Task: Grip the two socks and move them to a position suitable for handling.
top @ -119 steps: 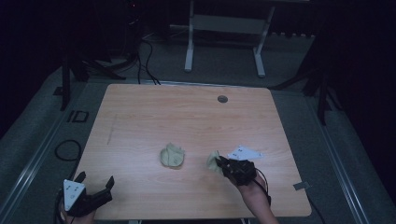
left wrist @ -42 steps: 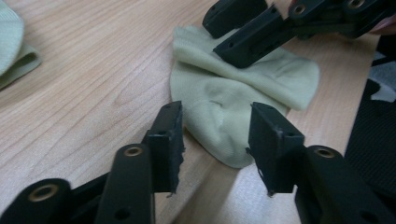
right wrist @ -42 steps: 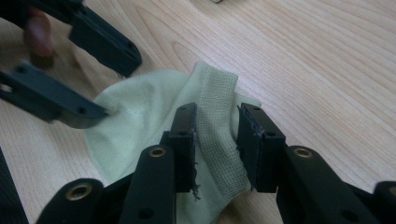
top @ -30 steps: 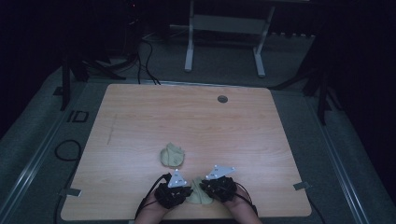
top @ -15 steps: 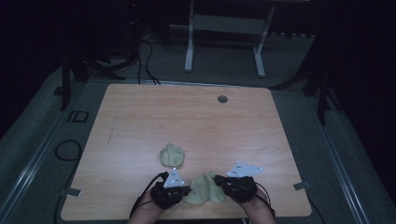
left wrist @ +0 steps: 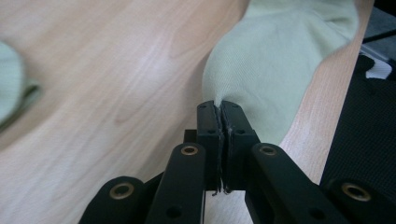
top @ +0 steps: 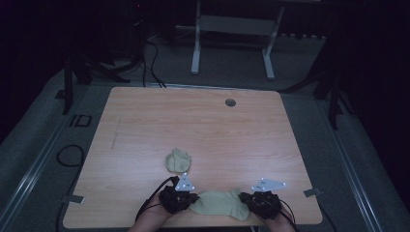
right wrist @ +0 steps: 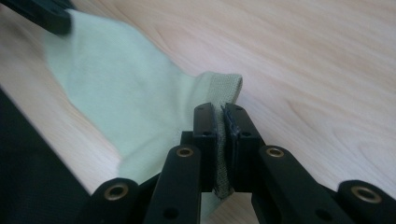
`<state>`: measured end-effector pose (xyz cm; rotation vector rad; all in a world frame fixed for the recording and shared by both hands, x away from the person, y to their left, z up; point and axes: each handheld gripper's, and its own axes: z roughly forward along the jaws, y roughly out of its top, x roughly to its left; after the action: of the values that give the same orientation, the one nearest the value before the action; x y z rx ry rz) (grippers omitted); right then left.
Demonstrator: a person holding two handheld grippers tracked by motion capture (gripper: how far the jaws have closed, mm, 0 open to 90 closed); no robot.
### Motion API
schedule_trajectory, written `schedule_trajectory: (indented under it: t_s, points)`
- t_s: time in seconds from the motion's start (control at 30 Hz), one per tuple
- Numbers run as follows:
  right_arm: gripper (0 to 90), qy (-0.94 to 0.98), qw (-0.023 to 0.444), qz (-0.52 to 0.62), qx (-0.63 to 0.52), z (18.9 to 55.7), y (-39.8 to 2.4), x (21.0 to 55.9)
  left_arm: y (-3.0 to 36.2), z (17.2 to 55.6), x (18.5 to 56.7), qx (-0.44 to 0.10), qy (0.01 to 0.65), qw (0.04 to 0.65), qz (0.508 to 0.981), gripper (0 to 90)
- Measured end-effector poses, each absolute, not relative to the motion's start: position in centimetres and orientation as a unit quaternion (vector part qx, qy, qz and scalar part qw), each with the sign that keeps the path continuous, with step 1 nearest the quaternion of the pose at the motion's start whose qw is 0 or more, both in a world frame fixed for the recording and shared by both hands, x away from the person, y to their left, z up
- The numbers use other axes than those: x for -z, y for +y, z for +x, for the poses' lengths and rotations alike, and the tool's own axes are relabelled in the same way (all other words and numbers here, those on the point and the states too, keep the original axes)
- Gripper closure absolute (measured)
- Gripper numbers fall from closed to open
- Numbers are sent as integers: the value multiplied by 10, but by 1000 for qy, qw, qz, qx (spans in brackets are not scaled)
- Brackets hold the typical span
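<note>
High view: table [top: 203, 121] w/ light wood top, dark room around it. Near edge, centre-right: pale green sock [top: 218, 203] lying flat, stretched left-right between the two grippers. Left gripper [top: 186, 200] at the sock's left end, right gripper [top: 247, 200] at its right end; each has a grey plate on top and black cables trailing toward the near edge. Person's hands come in from the near side behind each gripper.

2nd sock [top: 178, 160], same pale green, bunched into a lump, sits farther in on the table, just beyond the left gripper, apart from the stretched sock. Small round grommet [top: 230, 102] near the far edge, right of centre.

Left gripper view: left gripper [left wrist: 219, 108] has its jaws pressed together on a pinch of the sock [left wrist: 275, 60]; fabric fans out from the tips and runs toward the table's near edge. Bunched sock [left wrist: 11, 88] shows at the left border, blurred.

Right gripper view: right gripper [right wrist: 221, 112] has its jaws clamped on the ribbed cuff; cuff band runs down between the pads and pokes out above them. Rest of the sock [right wrist: 121, 102] spreads flat to the upper left, where the other gripper's black jaw tip sits on its far end. Sock lies along the table's near edge.
</note>
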<state>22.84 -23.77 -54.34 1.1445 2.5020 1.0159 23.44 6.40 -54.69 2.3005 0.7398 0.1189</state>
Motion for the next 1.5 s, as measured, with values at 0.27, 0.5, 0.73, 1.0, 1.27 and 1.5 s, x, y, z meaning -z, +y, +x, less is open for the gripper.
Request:
schedule_trajectory:
  t_s: [0.27, 0.5, 0.73, 1.0, 1.27, 1.5]
  points:
    - [828, 850, 102, 398, -331, 235, -243, 555, 62, 237, 557, -42, 292, 345, 891, 872]
    - [669, 850, 100, 398, -330, 235, -244, 553, 64, 238, 557, -24, 293, 355, 887, 790]
    - [500, 852, 94, 392, -335, 240, -246, 540, 76, 232, 549, -49, 296, 373, 878, 523]
    - [361, 854, 92, 372, -351, 249, -234, 524, 102, 224, 545, -64, 315, 396, 860, 450]
    - [344, 866, 89, 353, -344, 270, -213, 511, 127, 214, 551, -78, 336, 392, 853, 432]
    - [348, 874, 81, 339, -337, 290, -184, 506, 151, 206, 557, -78, 363, 399, 838, 415]
